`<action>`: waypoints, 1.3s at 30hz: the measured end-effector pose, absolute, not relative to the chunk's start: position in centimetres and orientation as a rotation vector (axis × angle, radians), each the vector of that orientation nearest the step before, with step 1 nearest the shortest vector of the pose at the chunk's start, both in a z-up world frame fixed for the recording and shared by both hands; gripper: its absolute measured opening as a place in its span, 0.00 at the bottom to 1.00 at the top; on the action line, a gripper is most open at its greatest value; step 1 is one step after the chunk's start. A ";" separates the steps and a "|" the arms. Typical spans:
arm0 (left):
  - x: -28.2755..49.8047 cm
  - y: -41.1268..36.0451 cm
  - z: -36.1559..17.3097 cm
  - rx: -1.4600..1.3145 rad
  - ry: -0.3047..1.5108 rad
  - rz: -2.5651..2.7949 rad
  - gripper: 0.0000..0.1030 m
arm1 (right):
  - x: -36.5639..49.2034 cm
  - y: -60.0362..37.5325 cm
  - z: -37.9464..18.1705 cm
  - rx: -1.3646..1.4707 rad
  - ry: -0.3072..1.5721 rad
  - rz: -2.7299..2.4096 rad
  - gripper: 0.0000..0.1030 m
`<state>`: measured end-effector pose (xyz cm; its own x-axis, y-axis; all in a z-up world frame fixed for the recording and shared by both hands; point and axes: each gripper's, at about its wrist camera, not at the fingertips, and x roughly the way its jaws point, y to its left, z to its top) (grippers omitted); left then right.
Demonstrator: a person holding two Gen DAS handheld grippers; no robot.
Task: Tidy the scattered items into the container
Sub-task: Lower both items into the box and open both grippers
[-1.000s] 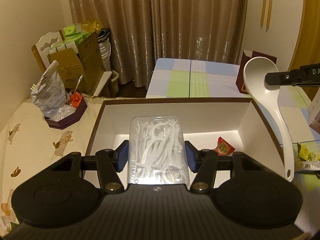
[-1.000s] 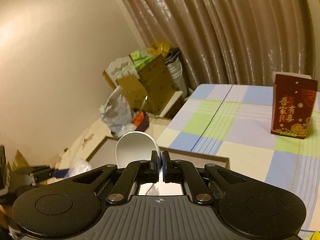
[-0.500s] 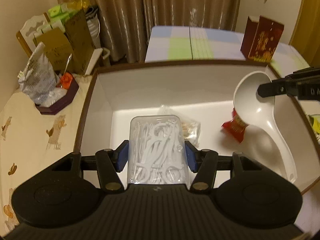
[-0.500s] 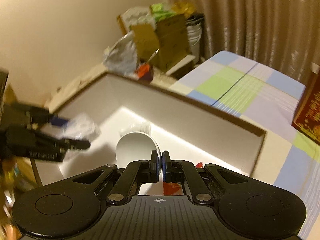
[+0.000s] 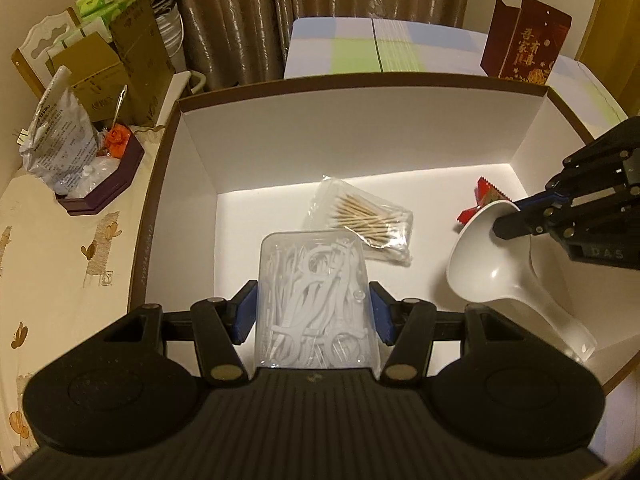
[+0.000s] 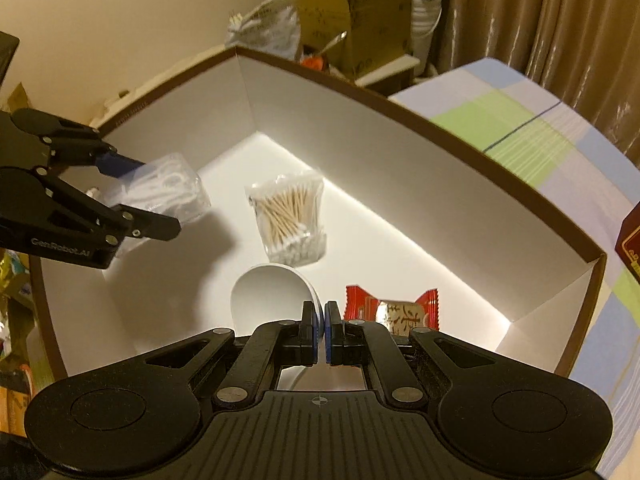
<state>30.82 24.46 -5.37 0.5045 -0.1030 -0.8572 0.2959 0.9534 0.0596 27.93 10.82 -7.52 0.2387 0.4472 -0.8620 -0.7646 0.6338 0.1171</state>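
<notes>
My left gripper [image 5: 312, 312] is shut on a clear plastic box of white floss picks [image 5: 314, 300] and holds it inside the white box with a brown rim [image 5: 360, 80], above its floor. It also shows in the right wrist view [image 6: 168, 188]. My right gripper [image 6: 320, 320] is shut on the rim of a white ladle [image 6: 272, 300], low inside the box [image 6: 400, 120]; the ladle also shows in the left wrist view [image 5: 492, 276]. A bag of cotton swabs [image 5: 372, 220] and a red snack packet [image 6: 394, 310] lie on the box floor.
A dark octagonal tray [image 5: 104, 184] with a silver bag [image 5: 60, 140] stands left of the box. Cardboard cartons [image 5: 120, 60] are behind it. A red gift box [image 5: 524, 36] stands on the checked cloth [image 5: 380, 44] behind the box. Curtains hang at the back.
Both grippers have moved forward and down into the box with their loads. The ladle has dropped from above the box rim to near the floor, beside the red packet.
</notes>
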 end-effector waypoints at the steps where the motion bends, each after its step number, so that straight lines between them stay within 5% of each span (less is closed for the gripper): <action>1: 30.9 24.5 -5.4 0.210 1.020 -0.245 0.51 | 28.0 11.0 -7.8 -0.368 1.047 0.860 0.06; 17: 31.9 23.7 -6.5 0.254 1.113 -0.323 0.50 | 27.3 10.6 -7.7 -0.385 1.100 0.938 0.06; 20: 32.1 23.6 -6.5 0.251 1.129 -0.332 0.61 | 26.9 10.0 -7.1 -0.378 1.096 0.945 0.06; 27: 31.9 23.4 -6.8 0.263 1.138 -0.333 0.68 | 26.2 9.4 -6.8 -0.371 1.095 0.950 0.07; 28: 31.8 23.4 -6.8 0.264 1.140 -0.331 0.70 | 26.1 9.4 -6.7 -0.374 1.092 0.951 0.20; 29: 31.8 23.4 -6.9 0.265 1.142 -0.329 0.72 | 26.0 9.3 -6.6 -0.378 1.085 0.948 0.75; 30: 31.7 23.3 -6.9 0.267 1.143 -0.327 0.73 | 25.6 9.2 -6.4 -0.381 1.058 0.943 0.97; 39: 30.5 23.2 -6.1 0.255 1.132 -0.321 0.84 | 24.0 8.9 -4.6 -0.397 0.960 0.918 1.00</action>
<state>30.50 23.18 -6.13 0.3871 -0.1212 -0.9140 0.3764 0.9257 0.0367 24.00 8.89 -4.55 0.2505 0.4890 -0.8356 -0.8128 0.5751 0.0929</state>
